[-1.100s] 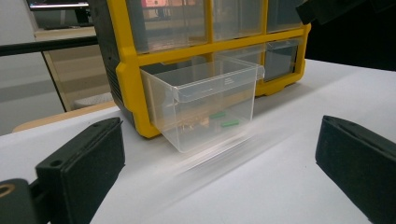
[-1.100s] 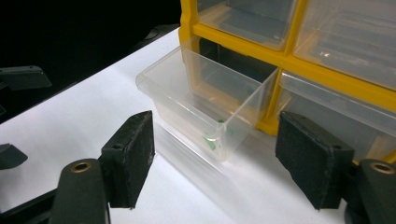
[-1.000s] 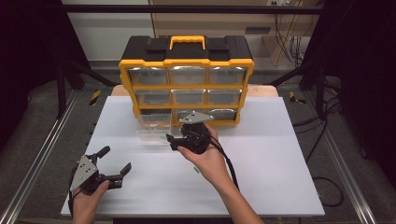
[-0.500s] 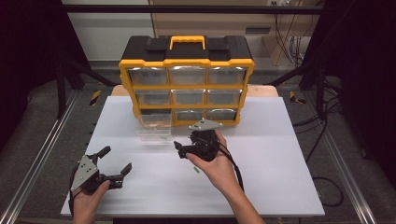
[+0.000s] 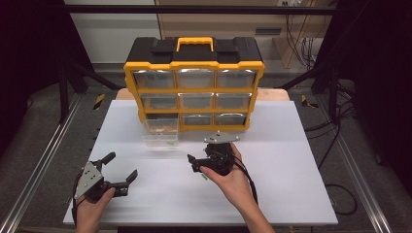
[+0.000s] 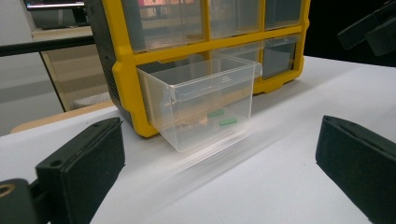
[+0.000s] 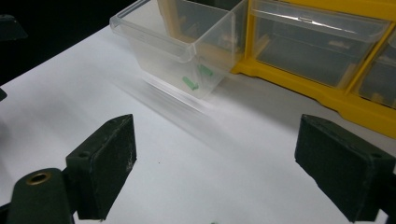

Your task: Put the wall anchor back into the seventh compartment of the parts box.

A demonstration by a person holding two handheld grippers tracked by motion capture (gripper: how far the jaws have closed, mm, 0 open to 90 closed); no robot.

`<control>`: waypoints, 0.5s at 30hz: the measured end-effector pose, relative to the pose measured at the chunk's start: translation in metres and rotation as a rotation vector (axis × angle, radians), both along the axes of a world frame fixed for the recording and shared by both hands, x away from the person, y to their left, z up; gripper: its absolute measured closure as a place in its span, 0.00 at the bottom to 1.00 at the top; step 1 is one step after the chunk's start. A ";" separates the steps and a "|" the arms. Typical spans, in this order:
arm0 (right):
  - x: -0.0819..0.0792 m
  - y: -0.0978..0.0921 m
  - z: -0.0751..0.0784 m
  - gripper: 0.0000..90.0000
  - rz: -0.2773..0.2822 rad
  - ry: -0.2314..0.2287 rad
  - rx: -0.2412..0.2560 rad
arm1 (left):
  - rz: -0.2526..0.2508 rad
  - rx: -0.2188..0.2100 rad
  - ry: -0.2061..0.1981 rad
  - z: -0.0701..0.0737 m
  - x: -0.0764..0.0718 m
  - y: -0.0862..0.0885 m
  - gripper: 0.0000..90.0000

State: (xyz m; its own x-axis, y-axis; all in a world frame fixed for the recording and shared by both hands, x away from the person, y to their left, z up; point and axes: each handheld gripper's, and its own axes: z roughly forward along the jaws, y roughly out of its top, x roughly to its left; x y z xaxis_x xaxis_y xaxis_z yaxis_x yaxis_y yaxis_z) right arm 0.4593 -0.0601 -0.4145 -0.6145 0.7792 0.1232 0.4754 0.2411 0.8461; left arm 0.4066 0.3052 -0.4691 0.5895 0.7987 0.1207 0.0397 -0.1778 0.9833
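Tongs held open above the tabletop
Left tongs and right tongs are empty; the pulled-out drawer should be approached squarely.

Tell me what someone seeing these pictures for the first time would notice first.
First, the yellow and black drawer cabinet at the far edge of the white table. Its bottom left clear drawer is pulled out toward the person, with small green pieces lying inside. Nearer, the left gripper and right gripper both stand open over the table.
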 end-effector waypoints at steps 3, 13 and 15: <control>-0.003 -0.005 -0.003 0.13 -0.006 0.012 0.002 | -0.001 0.003 0.000 0.000 0.000 0.000 0.01; -0.009 -0.016 -0.022 0.15 -0.016 0.054 -0.008 | -0.003 0.009 0.000 0.000 0.000 -0.001 0.01; -0.010 -0.017 -0.027 0.17 -0.016 0.064 -0.017 | -0.004 0.012 0.000 0.000 0.000 -0.002 0.01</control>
State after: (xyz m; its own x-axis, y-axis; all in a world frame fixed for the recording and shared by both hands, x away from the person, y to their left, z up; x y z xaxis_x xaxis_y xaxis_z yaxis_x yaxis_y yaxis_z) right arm 0.4491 -0.0770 -0.4411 -0.5928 0.7914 0.1491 0.5328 0.2466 0.8095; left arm 0.4067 0.3035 -0.4694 0.5924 0.7951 0.1299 0.0390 -0.1894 0.9811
